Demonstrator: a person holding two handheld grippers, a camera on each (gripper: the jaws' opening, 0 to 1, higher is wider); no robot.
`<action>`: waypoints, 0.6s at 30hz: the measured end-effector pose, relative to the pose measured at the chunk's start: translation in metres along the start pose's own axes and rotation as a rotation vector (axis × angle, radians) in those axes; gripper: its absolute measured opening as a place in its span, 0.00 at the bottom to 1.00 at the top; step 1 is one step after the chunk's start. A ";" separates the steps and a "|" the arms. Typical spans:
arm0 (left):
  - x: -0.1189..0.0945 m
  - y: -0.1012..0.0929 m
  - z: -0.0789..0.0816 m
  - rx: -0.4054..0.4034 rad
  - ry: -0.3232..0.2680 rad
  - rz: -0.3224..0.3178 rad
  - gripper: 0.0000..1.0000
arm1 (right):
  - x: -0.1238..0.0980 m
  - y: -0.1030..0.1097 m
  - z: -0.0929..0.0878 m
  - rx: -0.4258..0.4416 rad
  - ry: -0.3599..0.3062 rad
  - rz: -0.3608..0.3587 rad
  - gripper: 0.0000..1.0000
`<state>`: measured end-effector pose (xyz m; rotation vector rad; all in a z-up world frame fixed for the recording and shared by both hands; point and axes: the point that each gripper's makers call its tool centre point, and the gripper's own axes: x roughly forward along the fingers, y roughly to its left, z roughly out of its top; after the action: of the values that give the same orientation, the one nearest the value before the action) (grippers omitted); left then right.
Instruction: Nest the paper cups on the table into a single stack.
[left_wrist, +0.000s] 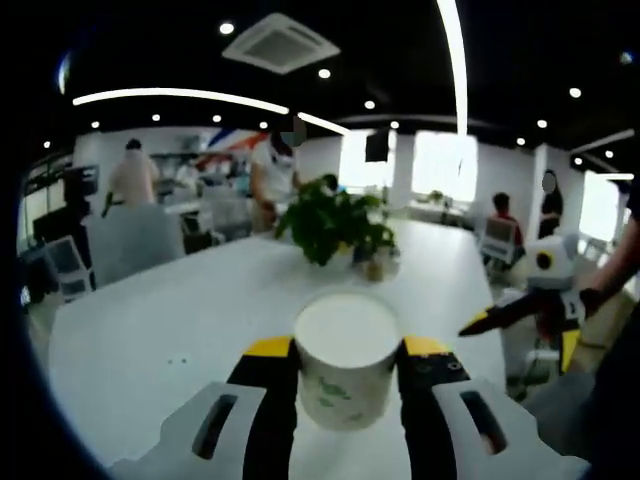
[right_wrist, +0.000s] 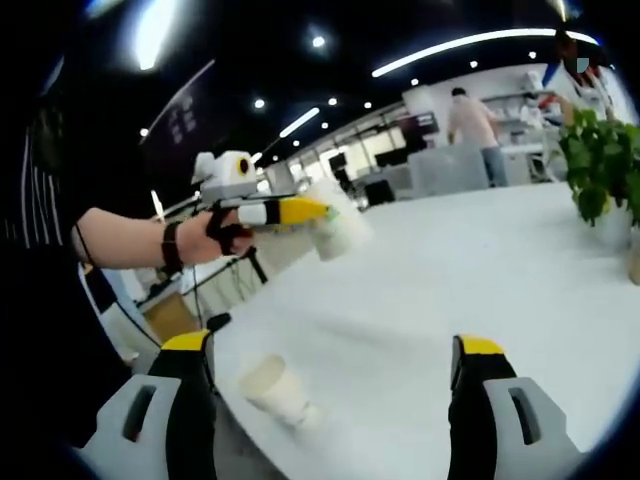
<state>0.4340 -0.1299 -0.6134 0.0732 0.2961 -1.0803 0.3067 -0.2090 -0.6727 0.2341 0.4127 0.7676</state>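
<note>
Your left gripper (left_wrist: 347, 362) has its 2 yellow-tipped jaws closed against the sides of a white paper cup (left_wrist: 346, 358) with a faint green print. The cup sits upright between them with its open mouth facing up, and it is raised above the white table (left_wrist: 160, 320). Beyond that cup, toward the middle of the table, stands a potted plant (left_wrist: 335, 222) with a small jar-like thing just beside its pot; what that thing is cannot be told.

In the right gripper view, your left hand (right_wrist: 215, 238) grips the left gripper's handle, and the held cup (right_wrist: 335, 232) juts out from its jaws, tilted, over the near edge of the table (right_wrist: 420, 280).

Your right gripper (right_wrist: 333, 360) stands wide open, holding nothing, its jaws spread well apart over the table's near part. Between those jaws, closer to the left one, a second paper cup (right_wrist: 275, 388) lies tipped on its side on the table near the edge, mouth turned up and toward the left jaw. It touches neither jaw. The plant (right_wrist: 600, 160) is at the far side of the table from this cup.

Your right gripper also comes into the left gripper view, its jaw tip (left_wrist: 500, 318) pointing in toward the table.

Behind the table, several people stand or sit among desks and monitors.
</note>
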 end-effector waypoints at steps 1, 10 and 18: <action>-0.001 -0.002 -0.001 -0.002 0.001 -0.002 0.37 | 0.000 0.000 0.000 0.000 0.001 0.000 0.96; -0.014 -0.026 -0.008 -0.017 -0.001 -0.029 0.37 | 0.002 0.005 -0.005 0.004 0.007 0.016 0.96; -0.032 -0.046 -0.018 -0.026 0.010 -0.055 0.37 | 0.007 0.015 -0.007 0.001 0.012 0.047 0.95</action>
<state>0.3764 -0.1202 -0.6175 0.0475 0.3223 -1.1303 0.2984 -0.1932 -0.6754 0.2409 0.4198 0.8154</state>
